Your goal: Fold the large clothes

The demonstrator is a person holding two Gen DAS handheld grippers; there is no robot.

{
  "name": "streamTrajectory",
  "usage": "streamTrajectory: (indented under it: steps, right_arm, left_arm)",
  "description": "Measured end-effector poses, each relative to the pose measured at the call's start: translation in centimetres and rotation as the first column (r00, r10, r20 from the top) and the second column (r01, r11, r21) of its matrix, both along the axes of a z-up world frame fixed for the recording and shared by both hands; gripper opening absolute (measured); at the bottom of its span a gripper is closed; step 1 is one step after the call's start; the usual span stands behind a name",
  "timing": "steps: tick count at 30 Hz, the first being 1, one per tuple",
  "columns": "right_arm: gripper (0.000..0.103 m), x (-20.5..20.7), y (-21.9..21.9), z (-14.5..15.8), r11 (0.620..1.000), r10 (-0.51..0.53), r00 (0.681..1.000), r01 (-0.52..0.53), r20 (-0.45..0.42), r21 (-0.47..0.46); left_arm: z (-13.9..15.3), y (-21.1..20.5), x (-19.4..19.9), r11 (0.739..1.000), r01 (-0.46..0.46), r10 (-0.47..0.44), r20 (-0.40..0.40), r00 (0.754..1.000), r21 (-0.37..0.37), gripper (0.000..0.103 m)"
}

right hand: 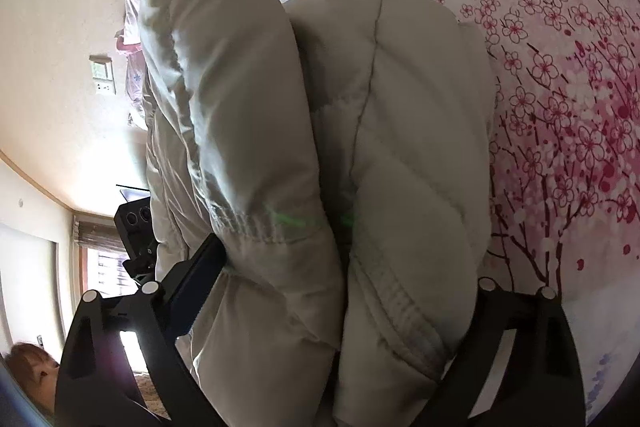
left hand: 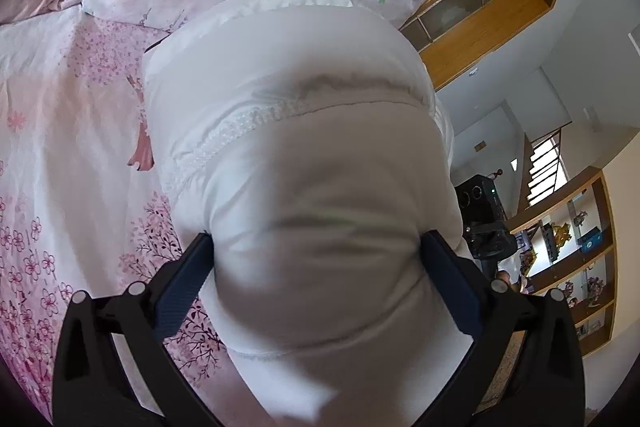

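Left wrist view: the left gripper (left hand: 316,247) is clenched on a thick fold of the white padded jacket (left hand: 280,131) — the cloth bulges between both fingers, above the blossom-print bedspread (left hand: 60,147). Right wrist view: the right gripper (right hand: 344,267) likewise grasps two puffy jacket (right hand: 400,147) folds, the bedspread (right hand: 560,87) on its right.

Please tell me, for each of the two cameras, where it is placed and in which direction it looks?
Left wrist: on the left gripper, looking along its fingers at the clamped white padded jacket, floral bedding and shelves behind.
Right wrist: on the right gripper, looking at jacket folds it grips; a person's head shows low left.
Shared: jacket, bedding.
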State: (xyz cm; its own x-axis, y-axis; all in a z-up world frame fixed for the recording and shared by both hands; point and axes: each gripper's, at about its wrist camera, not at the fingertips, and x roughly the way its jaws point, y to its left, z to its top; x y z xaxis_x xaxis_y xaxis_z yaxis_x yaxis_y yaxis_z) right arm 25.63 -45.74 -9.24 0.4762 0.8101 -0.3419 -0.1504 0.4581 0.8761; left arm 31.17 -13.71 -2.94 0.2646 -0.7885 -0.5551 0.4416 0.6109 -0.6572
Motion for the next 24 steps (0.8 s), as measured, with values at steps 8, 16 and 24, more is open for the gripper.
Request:
streamTrajectory:
  steps: [8,16,24]
  right_arm:
    - [0.09,-0.2,-0.2,-0.1,1.0,-0.005,1.0,0.005,-0.004,0.006]
    - [0.09,-0.1,-0.5,-0.2,1.0,-0.005,1.0,0.006,-0.013,0.013]
    - [0.07,-0.6,0.0,0.3,1.0,-0.005,0.999,0.004,0.034,0.015]
  left_arm:
    - [0.3,-0.2,-0.3,1.0,-0.013,0.013,0.02,1.0,0.014,0.101]
    - [-0.3,0.1,-0.6,1.0,-0.021,0.021,0.018,1.0,-0.01,0.101]
    - [0.5,0.7,-1.4,0.999,-0.029,0.031,0.059,0.998,-0.039,0.083]
